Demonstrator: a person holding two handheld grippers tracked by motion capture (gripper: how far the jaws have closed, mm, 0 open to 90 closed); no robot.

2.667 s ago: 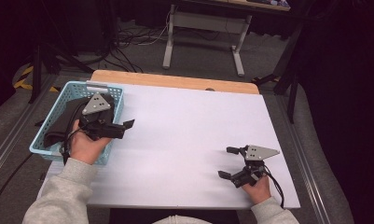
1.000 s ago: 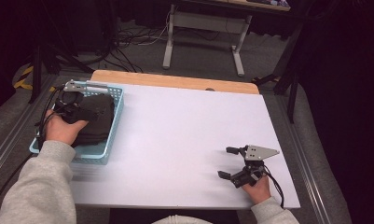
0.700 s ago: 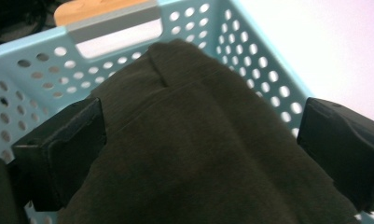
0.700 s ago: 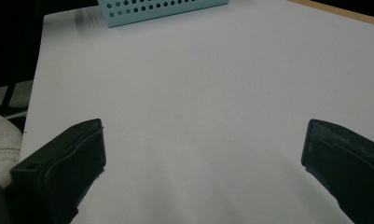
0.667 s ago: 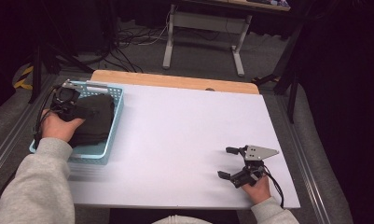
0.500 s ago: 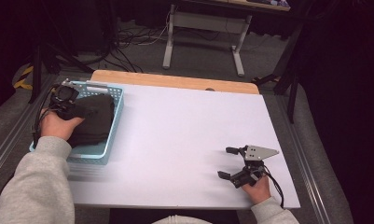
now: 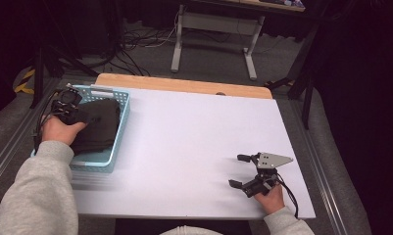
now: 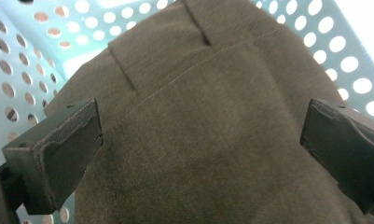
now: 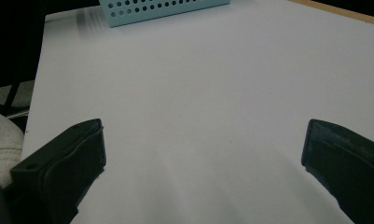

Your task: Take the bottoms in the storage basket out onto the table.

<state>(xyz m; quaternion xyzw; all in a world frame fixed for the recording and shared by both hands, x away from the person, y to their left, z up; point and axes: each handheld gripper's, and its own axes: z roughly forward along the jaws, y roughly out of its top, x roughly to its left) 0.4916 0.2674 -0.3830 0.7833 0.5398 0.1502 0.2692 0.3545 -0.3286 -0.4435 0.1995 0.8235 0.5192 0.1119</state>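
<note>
White table (image 7: 194, 142) bears both wide-apart grippers: right gripper (image 7: 243, 171) resting, left gripper (image 8: 201, 140) over basket-cropped dark cloth (image 8: 212, 121).

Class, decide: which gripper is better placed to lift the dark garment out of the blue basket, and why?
Left. The left gripper is in the blue basket, its open jaws spanning the dark garment. The right gripper rests open on the white table, far from the basket.
</note>
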